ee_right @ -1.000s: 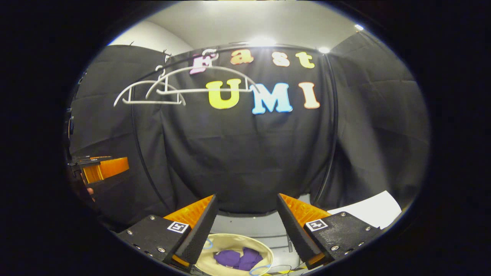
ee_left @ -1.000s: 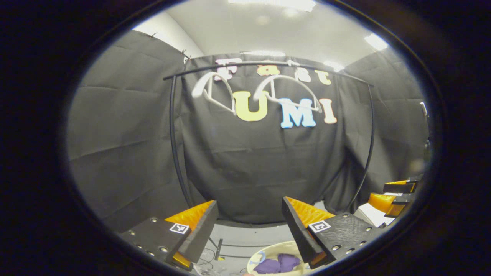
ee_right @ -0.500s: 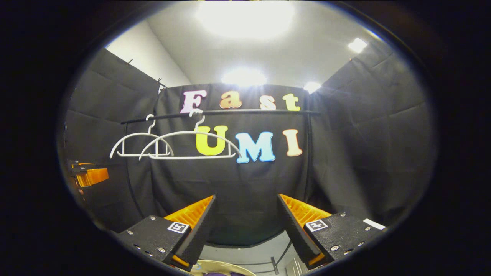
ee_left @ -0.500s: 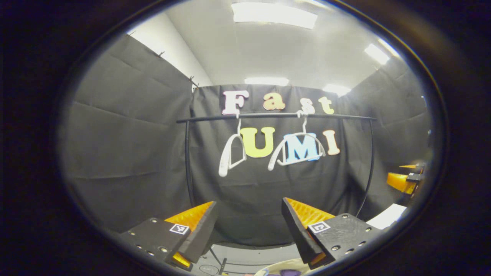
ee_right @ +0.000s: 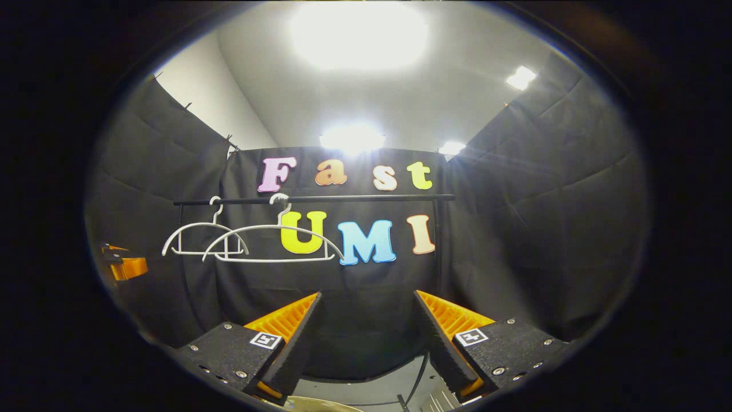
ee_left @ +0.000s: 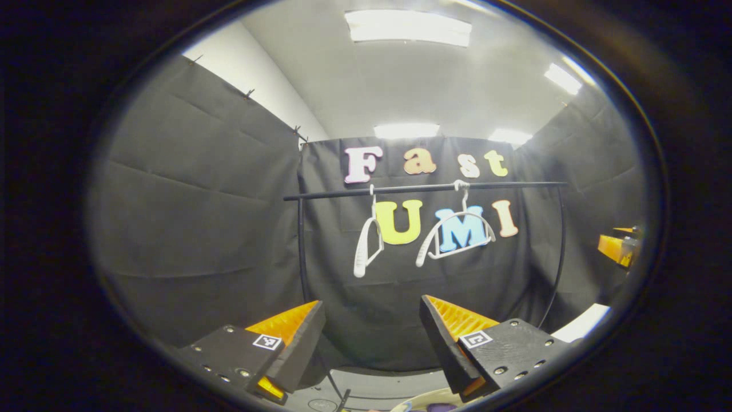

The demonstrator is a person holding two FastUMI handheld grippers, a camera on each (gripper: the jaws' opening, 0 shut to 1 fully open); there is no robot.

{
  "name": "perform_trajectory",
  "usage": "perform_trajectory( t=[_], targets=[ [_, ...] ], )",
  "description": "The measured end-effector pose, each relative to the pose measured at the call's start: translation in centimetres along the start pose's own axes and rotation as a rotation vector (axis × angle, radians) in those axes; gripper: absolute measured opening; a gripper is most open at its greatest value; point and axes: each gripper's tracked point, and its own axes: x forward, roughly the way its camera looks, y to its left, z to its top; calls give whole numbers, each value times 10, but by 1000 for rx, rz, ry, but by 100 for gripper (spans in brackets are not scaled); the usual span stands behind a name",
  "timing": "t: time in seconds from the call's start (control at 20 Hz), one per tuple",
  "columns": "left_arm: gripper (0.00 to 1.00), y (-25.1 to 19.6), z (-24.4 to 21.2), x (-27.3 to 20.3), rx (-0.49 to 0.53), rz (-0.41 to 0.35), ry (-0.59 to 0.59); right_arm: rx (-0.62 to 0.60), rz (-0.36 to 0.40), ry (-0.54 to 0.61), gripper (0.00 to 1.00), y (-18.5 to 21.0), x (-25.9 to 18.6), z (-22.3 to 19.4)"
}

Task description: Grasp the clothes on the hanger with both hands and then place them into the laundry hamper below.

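Left gripper wide open, empty. Right gripper wide open, empty. Two bare white hangers on black rail. Hamper rim below.

In the left gripper view, the round cream laundry hamper was cut off at the bottom edge, with just a sliver of purple cloth visible inside. The right gripper showed only partly at the right edge. In the right gripper view, only the hamper's rim showed, and the left gripper was cut off at the left edge.
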Motion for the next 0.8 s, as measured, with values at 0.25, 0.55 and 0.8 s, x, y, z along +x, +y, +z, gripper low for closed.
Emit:
perform_trajectory(
  t=[0.25, 0.55, 0.8],
  targets=[
    [96, 3, 8, -4, 8, 12, -21, 7, -3, 33, 94, 0, 0, -13],
    [100, 2, 10, -6, 9, 7, -31, 20, -3, 52, 94, 2, -3, -16],
    [96, 3, 8, -5, 13, 8, -32, 20, -7, 55, 94, 4, -1, -19]
  ],
)
